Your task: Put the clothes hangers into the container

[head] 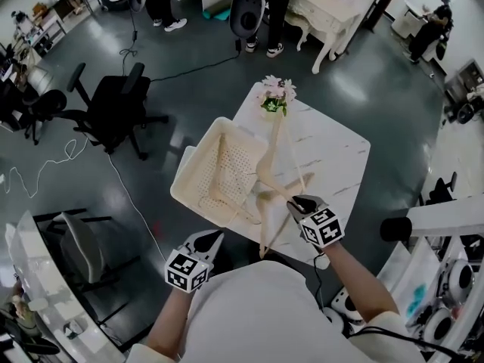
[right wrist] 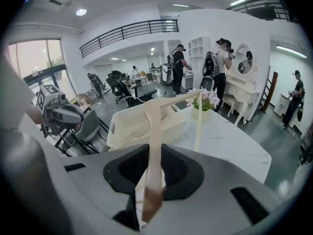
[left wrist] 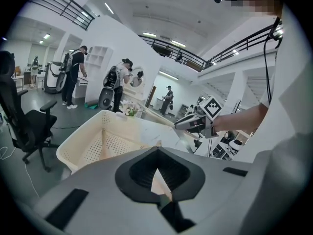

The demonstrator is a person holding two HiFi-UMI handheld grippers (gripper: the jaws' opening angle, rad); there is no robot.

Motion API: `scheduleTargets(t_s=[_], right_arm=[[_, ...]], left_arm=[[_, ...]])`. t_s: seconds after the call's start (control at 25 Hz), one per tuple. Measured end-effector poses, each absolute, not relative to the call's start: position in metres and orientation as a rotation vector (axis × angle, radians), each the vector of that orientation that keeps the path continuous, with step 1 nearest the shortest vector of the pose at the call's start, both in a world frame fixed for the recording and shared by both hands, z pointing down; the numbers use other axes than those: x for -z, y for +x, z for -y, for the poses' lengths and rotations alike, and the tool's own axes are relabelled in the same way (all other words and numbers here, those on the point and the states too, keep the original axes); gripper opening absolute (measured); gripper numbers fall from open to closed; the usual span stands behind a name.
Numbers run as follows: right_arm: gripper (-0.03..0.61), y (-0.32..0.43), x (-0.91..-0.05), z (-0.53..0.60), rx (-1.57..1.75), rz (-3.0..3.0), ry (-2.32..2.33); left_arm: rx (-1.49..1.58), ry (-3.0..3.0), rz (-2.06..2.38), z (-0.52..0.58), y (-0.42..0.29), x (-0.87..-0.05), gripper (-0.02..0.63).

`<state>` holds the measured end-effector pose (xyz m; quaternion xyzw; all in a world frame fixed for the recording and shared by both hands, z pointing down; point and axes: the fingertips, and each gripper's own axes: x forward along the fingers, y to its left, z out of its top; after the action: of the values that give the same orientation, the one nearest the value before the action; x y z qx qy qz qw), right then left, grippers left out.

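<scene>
Cream wooden hanger (right wrist: 154, 131) is pinched in the right tongs (head: 296, 201), gripped near one end. The rest sticks up and out over the marble worktop (head: 333, 157), w/ a far tip close to the flower pot (head: 275, 97). Could be two hangers tangled, can't tell. Left tongs (head: 214, 237) are pressed together at the tips w/ nothing btwn them, down near the person's body and touching nothing. Perforated basket (head: 195, 156) sits at the worktop's left side, just beside the held hanger, w/ other hangers (head: 219, 191) already lying in it. To do this step well, IMO: bring the hanger over the basket's long axis and tip it flat so it lies along the others, not propped on the rim. Keep the far end clear of the flowers, and let go only once it's low inside.
</scene>
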<state>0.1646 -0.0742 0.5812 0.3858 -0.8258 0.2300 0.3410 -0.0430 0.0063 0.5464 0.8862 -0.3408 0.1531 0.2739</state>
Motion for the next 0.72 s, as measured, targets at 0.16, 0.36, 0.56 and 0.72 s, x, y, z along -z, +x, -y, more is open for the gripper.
scheduleTargets(t_s=[0.16, 0.36, 0.56, 0.72], right_arm=[[0.086, 0.125, -0.578, 0.069, -0.557, 2.172, 0.907], [0.086, 0.08, -0.588, 0.058, -0.575, 2.184, 0.831], [0.087, 0.048, -0.6, 0.054, -0.598, 2.16, 0.768], [0.086, 0.03, -0.608, 0.058, -0.62, 2.117, 0.74]], left_arm=[[-0.388, 2.381, 0.945, -0.005, -0.058, -0.545, 0.008], [-0.356, 2.357, 0.975, -0.008, -0.078, -0.547, 0.008], [-0.336, 2.341, 1.004, -0.012, -0.099, -0.546, 0.008], [-0.328, 2.328, 1.018, -0.015, -0.112, -0.549, 0.008]])
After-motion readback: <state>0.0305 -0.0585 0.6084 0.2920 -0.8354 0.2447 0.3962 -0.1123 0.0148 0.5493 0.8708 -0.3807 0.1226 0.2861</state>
